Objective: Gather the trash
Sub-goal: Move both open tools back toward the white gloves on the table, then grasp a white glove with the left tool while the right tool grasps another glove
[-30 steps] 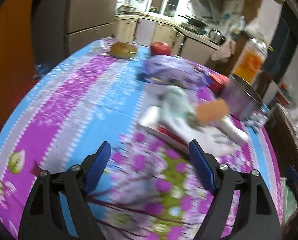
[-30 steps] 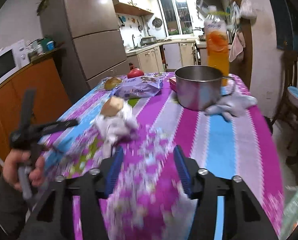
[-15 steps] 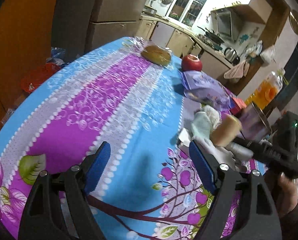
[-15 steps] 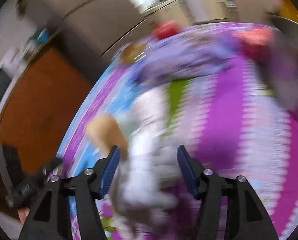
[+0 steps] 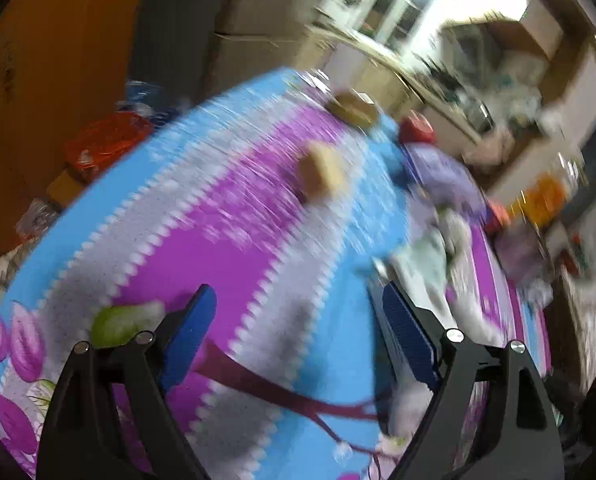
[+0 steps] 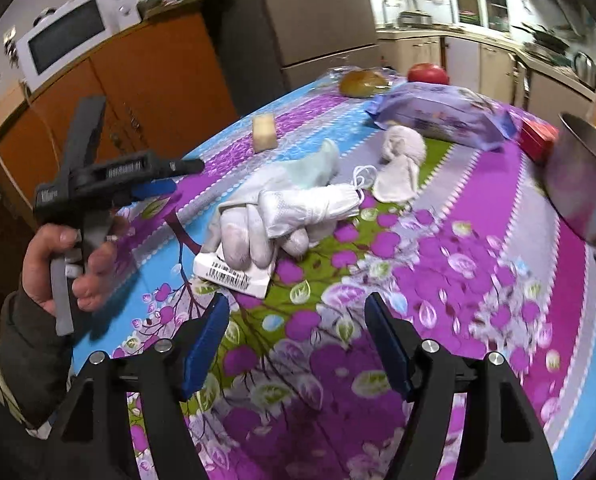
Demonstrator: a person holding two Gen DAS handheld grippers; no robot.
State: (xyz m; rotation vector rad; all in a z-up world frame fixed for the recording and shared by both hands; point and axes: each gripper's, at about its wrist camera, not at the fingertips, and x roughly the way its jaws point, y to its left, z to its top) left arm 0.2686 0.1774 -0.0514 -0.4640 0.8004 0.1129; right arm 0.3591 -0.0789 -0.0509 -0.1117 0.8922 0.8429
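A pile of white gloves (image 6: 281,212) lies on a white barcoded packet (image 6: 233,276) in the middle of the flowered tablecloth (image 6: 478,240). A crumpled white cloth (image 6: 402,160) lies behind it, and a tan sponge block (image 6: 264,133) further left. My right gripper (image 6: 298,344) is open and empty, just in front of the pile. My left gripper (image 5: 293,336) is open and empty over the table; it also shows in the right wrist view (image 6: 153,184), left of the pile. In the blurred left wrist view the sponge (image 5: 322,172) and the gloves (image 5: 434,264) show.
A purple snack bag (image 6: 442,116), a bread roll (image 6: 362,82), a red apple (image 6: 428,74), a red box (image 6: 538,140) and a steel pot (image 6: 586,184) stand at the back and right. A red bag (image 5: 105,144) lies on the floor beyond the table's left edge.
The sponge that lay on the glove pile now lies on the cloth further left. My right gripper has drawn back from the pile. The left view has swung left and blurred.
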